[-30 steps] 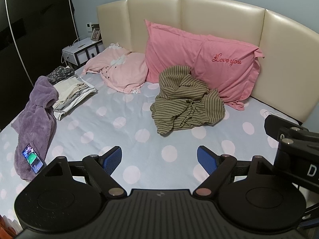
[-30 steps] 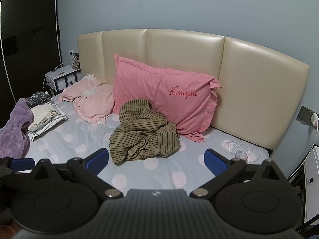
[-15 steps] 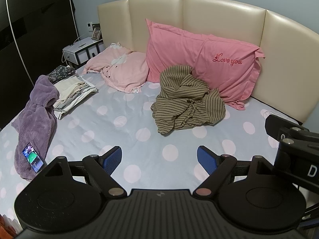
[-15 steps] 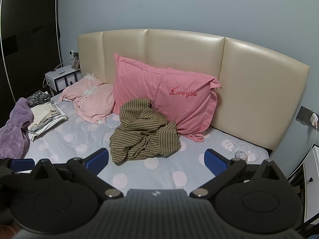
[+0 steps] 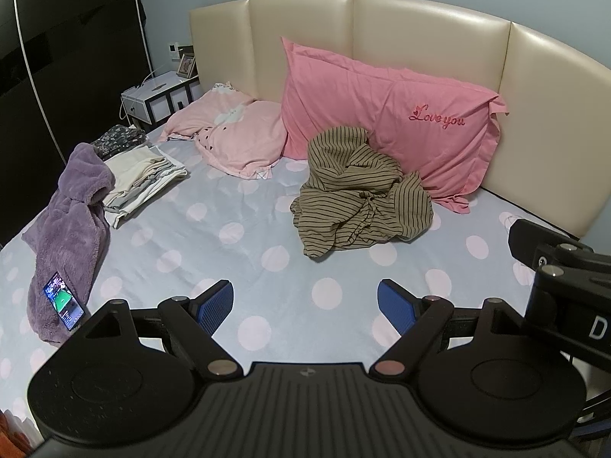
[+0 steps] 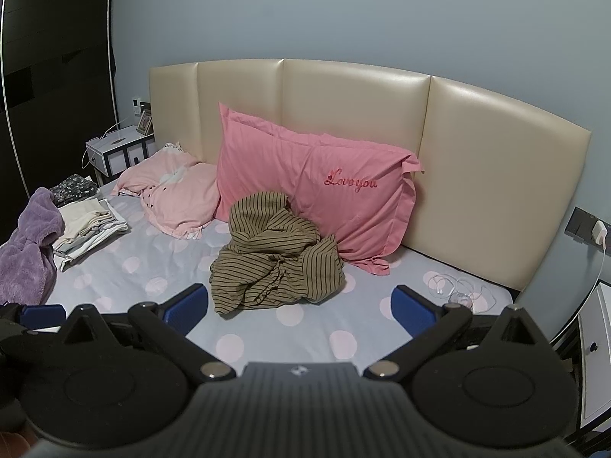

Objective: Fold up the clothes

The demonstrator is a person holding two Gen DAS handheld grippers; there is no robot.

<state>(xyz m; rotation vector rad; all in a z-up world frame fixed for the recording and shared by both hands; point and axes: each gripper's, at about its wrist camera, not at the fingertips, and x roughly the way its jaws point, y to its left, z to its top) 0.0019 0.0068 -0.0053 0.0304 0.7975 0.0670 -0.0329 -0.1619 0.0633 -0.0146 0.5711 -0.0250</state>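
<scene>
Grippers: left gripper [image 5: 305, 305] and right gripper [image 6: 301, 305] both hang spread wide and empty above the near part of the bed, side by side, likely poised for a two-handed pick-up.
Striped shirt: the olive striped shirt [image 5: 359, 187] lies in a crumpled heap on the sheet [image 5: 244, 259], its back edge touching the big pink pillow [image 5: 385, 107]; neither gripper touches it, so folding has not begun.
Why bunched: no sleeve or hem shows clearly, so it probably has to be dragged onto open sheet and spread flat first.
Folded stack: pale folded clothes [image 5: 141, 175] sit in a neat pile at the bed's left side, seemingly the place for finished pieces.
Purple fleece: a fuzzy purple garment [image 5: 68, 229] sprawls unfolded beside that pile, with a lit phone [image 5: 63, 299] resting on its lower end.
Small pillow: a light pink pillow [image 5: 236, 141] leans beside the big one.
Backdrop: a cream headboard [image 6: 343, 107] and a nightstand [image 5: 156, 99].
</scene>
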